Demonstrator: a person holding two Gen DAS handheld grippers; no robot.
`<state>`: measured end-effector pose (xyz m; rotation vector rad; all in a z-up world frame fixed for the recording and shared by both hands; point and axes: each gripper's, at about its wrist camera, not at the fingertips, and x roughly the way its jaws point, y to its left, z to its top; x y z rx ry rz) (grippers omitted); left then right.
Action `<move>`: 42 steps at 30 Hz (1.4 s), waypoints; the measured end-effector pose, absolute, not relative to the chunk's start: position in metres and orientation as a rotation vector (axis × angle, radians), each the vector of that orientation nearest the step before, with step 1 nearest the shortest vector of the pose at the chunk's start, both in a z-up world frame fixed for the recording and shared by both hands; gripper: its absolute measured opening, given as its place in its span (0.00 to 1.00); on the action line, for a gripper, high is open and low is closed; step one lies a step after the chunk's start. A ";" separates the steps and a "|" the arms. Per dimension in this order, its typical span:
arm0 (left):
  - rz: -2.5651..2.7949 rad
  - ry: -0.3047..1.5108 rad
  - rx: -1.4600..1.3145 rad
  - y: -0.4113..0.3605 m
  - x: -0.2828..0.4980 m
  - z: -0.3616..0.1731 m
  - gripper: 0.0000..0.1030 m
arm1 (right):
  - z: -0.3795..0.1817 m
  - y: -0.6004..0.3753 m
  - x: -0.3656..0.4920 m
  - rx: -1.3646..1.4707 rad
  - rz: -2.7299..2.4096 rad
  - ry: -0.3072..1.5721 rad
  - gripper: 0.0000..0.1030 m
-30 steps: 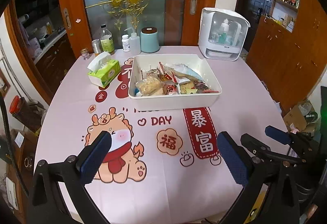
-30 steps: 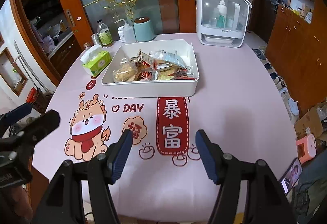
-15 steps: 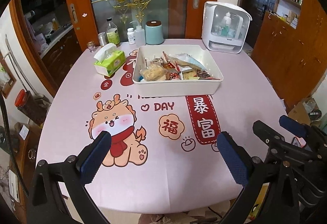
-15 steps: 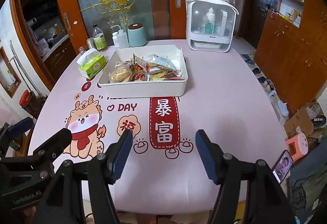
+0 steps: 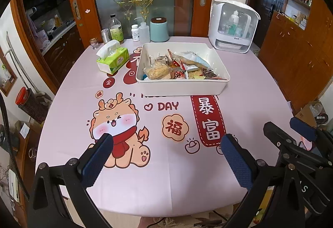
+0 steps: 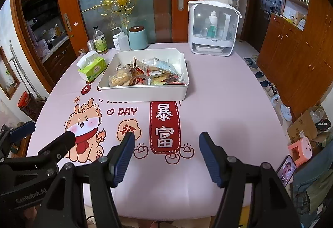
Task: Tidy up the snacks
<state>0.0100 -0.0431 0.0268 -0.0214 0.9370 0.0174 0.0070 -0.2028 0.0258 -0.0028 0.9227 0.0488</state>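
Observation:
A white rectangular bin (image 5: 183,86) (image 6: 143,92) stands on the pink table past its middle, filled with several wrapped snacks (image 5: 177,67) (image 6: 145,76). My left gripper (image 5: 166,157) is open and empty, held above the table's near edge, well short of the bin. My right gripper (image 6: 165,155) is open and empty, also above the near edge, to the right of the left one. Each gripper shows at the side of the other's view: the right gripper (image 5: 299,136), the left gripper (image 6: 41,138).
A green tissue box (image 5: 113,59) lies left of the bin. Bottles and a teal canister (image 5: 159,30) stand at the table's far edge. A white cabinet appliance (image 5: 233,28) stands at the far right. A cardboard box (image 6: 308,126) and shoes lie on the floor to the right.
Both grippers have drawn back and up from the table, so the bin looks farther off and the near edge shows. Both stay open and empty.

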 end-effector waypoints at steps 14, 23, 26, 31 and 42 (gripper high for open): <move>0.016 0.946 -0.021 -0.042 0.018 0.024 0.99 | 0.027 -0.205 0.015 -0.020 0.031 0.912 0.63; 0.017 0.952 -0.021 -0.043 0.024 0.025 0.99 | 0.026 -0.206 0.019 -0.029 0.022 0.913 0.63; 0.016 0.953 -0.023 -0.043 0.024 0.025 0.99 | 0.026 -0.205 0.021 -0.030 0.021 0.913 0.63; 0.015 0.964 -0.029 -0.044 0.032 0.022 0.99 | 0.026 -0.205 0.023 -0.038 0.015 0.918 0.63; 0.024 0.989 -0.030 -0.041 0.037 0.014 0.99 | 0.021 -0.204 0.028 -0.038 0.017 0.930 0.63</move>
